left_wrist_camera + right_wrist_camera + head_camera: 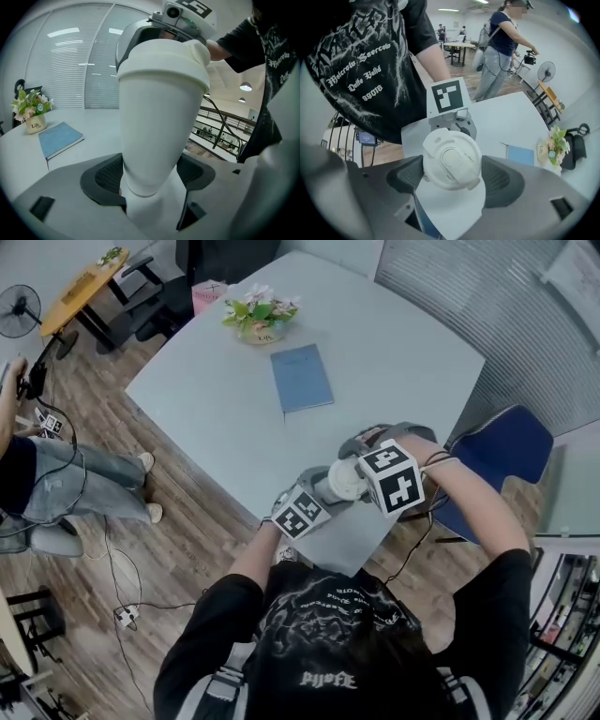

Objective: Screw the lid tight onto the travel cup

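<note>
My left gripper [150, 183] clamps the travel cup [159, 126] low on its tapered body, above the table's [216, 399] near corner. My right gripper [453, 174] pinches the lid [451, 159] by its rim. It looks like smooth, stiff, light plastic and is likely slippery, so I'd grip squarely while twisting.

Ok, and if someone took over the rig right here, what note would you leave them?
Grippers: left gripper shut on the travel cup, low on its body, at the table's near edge; right gripper shut on the lid from above.
Done: lid seated on the travel cup.
Left: turn the lid until tight; how tight it is now cannot be seen.
</note>
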`<state>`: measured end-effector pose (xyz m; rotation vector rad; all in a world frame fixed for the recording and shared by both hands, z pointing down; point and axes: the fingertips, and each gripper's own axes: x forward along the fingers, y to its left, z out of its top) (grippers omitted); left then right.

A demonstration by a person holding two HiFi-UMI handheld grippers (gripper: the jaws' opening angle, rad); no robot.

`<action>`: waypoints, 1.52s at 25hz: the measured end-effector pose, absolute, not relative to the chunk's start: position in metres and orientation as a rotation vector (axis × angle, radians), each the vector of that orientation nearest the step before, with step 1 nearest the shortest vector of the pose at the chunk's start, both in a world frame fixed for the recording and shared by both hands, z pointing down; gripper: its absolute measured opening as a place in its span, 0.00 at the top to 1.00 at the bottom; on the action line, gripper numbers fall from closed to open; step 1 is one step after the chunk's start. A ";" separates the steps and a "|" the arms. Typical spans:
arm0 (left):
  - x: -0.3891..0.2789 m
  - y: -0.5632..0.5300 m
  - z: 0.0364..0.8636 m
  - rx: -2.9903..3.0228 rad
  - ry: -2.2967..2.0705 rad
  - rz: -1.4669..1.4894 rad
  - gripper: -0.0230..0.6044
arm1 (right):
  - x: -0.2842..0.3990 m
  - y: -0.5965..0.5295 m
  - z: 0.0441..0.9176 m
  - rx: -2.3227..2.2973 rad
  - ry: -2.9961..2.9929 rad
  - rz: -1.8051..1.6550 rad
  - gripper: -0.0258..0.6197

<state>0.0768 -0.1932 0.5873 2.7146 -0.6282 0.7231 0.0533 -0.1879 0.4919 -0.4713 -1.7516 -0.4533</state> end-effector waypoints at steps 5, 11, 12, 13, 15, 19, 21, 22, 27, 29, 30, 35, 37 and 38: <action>0.077 -0.194 0.589 2.711 -0.646 0.707 0.37 | 0.055 -0.190 0.494 -0.309 -1.858 -0.279 0.35; 0.075 -0.193 0.591 2.712 -0.649 0.697 0.37 | 0.052 -0.191 0.493 -0.144 -1.938 -0.147 0.36; 0.075 -0.193 0.592 2.714 -0.651 0.696 0.37 | 0.052 -0.191 0.493 -0.110 -1.948 -0.121 0.36; 0.075 -0.192 0.592 2.715 -0.655 0.695 0.37 | 0.052 -0.191 0.493 -0.074 -1.960 -0.095 0.36; 0.074 -0.193 0.593 2.716 -0.669 0.696 0.37 | 0.051 -0.193 0.492 -0.003 -1.988 -0.047 0.36; 0.073 -0.193 0.593 2.713 -0.685 0.698 0.37 | 0.050 -0.195 0.491 0.152 -2.048 0.055 0.36; 0.074 -0.193 0.594 2.714 -0.686 0.700 0.37 | 0.052 -0.194 0.492 0.240 -2.067 0.121 0.36; 0.074 -0.193 0.594 2.715 -0.690 0.702 0.37 | 0.053 -0.194 0.492 0.280 -2.073 0.152 0.36; 0.076 -0.191 0.594 2.716 -0.706 0.706 0.37 | 0.054 -0.193 0.490 0.420 -2.121 0.224 0.36; 0.076 -0.192 0.594 2.715 -0.706 0.706 0.37 | 0.055 -0.193 0.489 0.411 -2.161 0.211 0.36; 0.076 -0.192 0.594 2.713 -0.703 0.707 0.37 | 0.055 -0.191 0.489 0.389 -2.178 0.202 0.35; 0.076 -0.190 0.594 2.701 -0.684 0.714 0.37 | 0.060 -0.183 0.481 0.263 -2.178 0.074 0.23; 0.076 -0.190 0.594 2.697 -0.681 0.711 0.37 | 0.063 -0.183 0.472 0.205 -2.154 0.005 0.23; 0.076 -0.189 0.595 2.695 -0.678 0.710 0.37 | 0.063 -0.183 0.467 0.166 -2.143 -0.033 0.23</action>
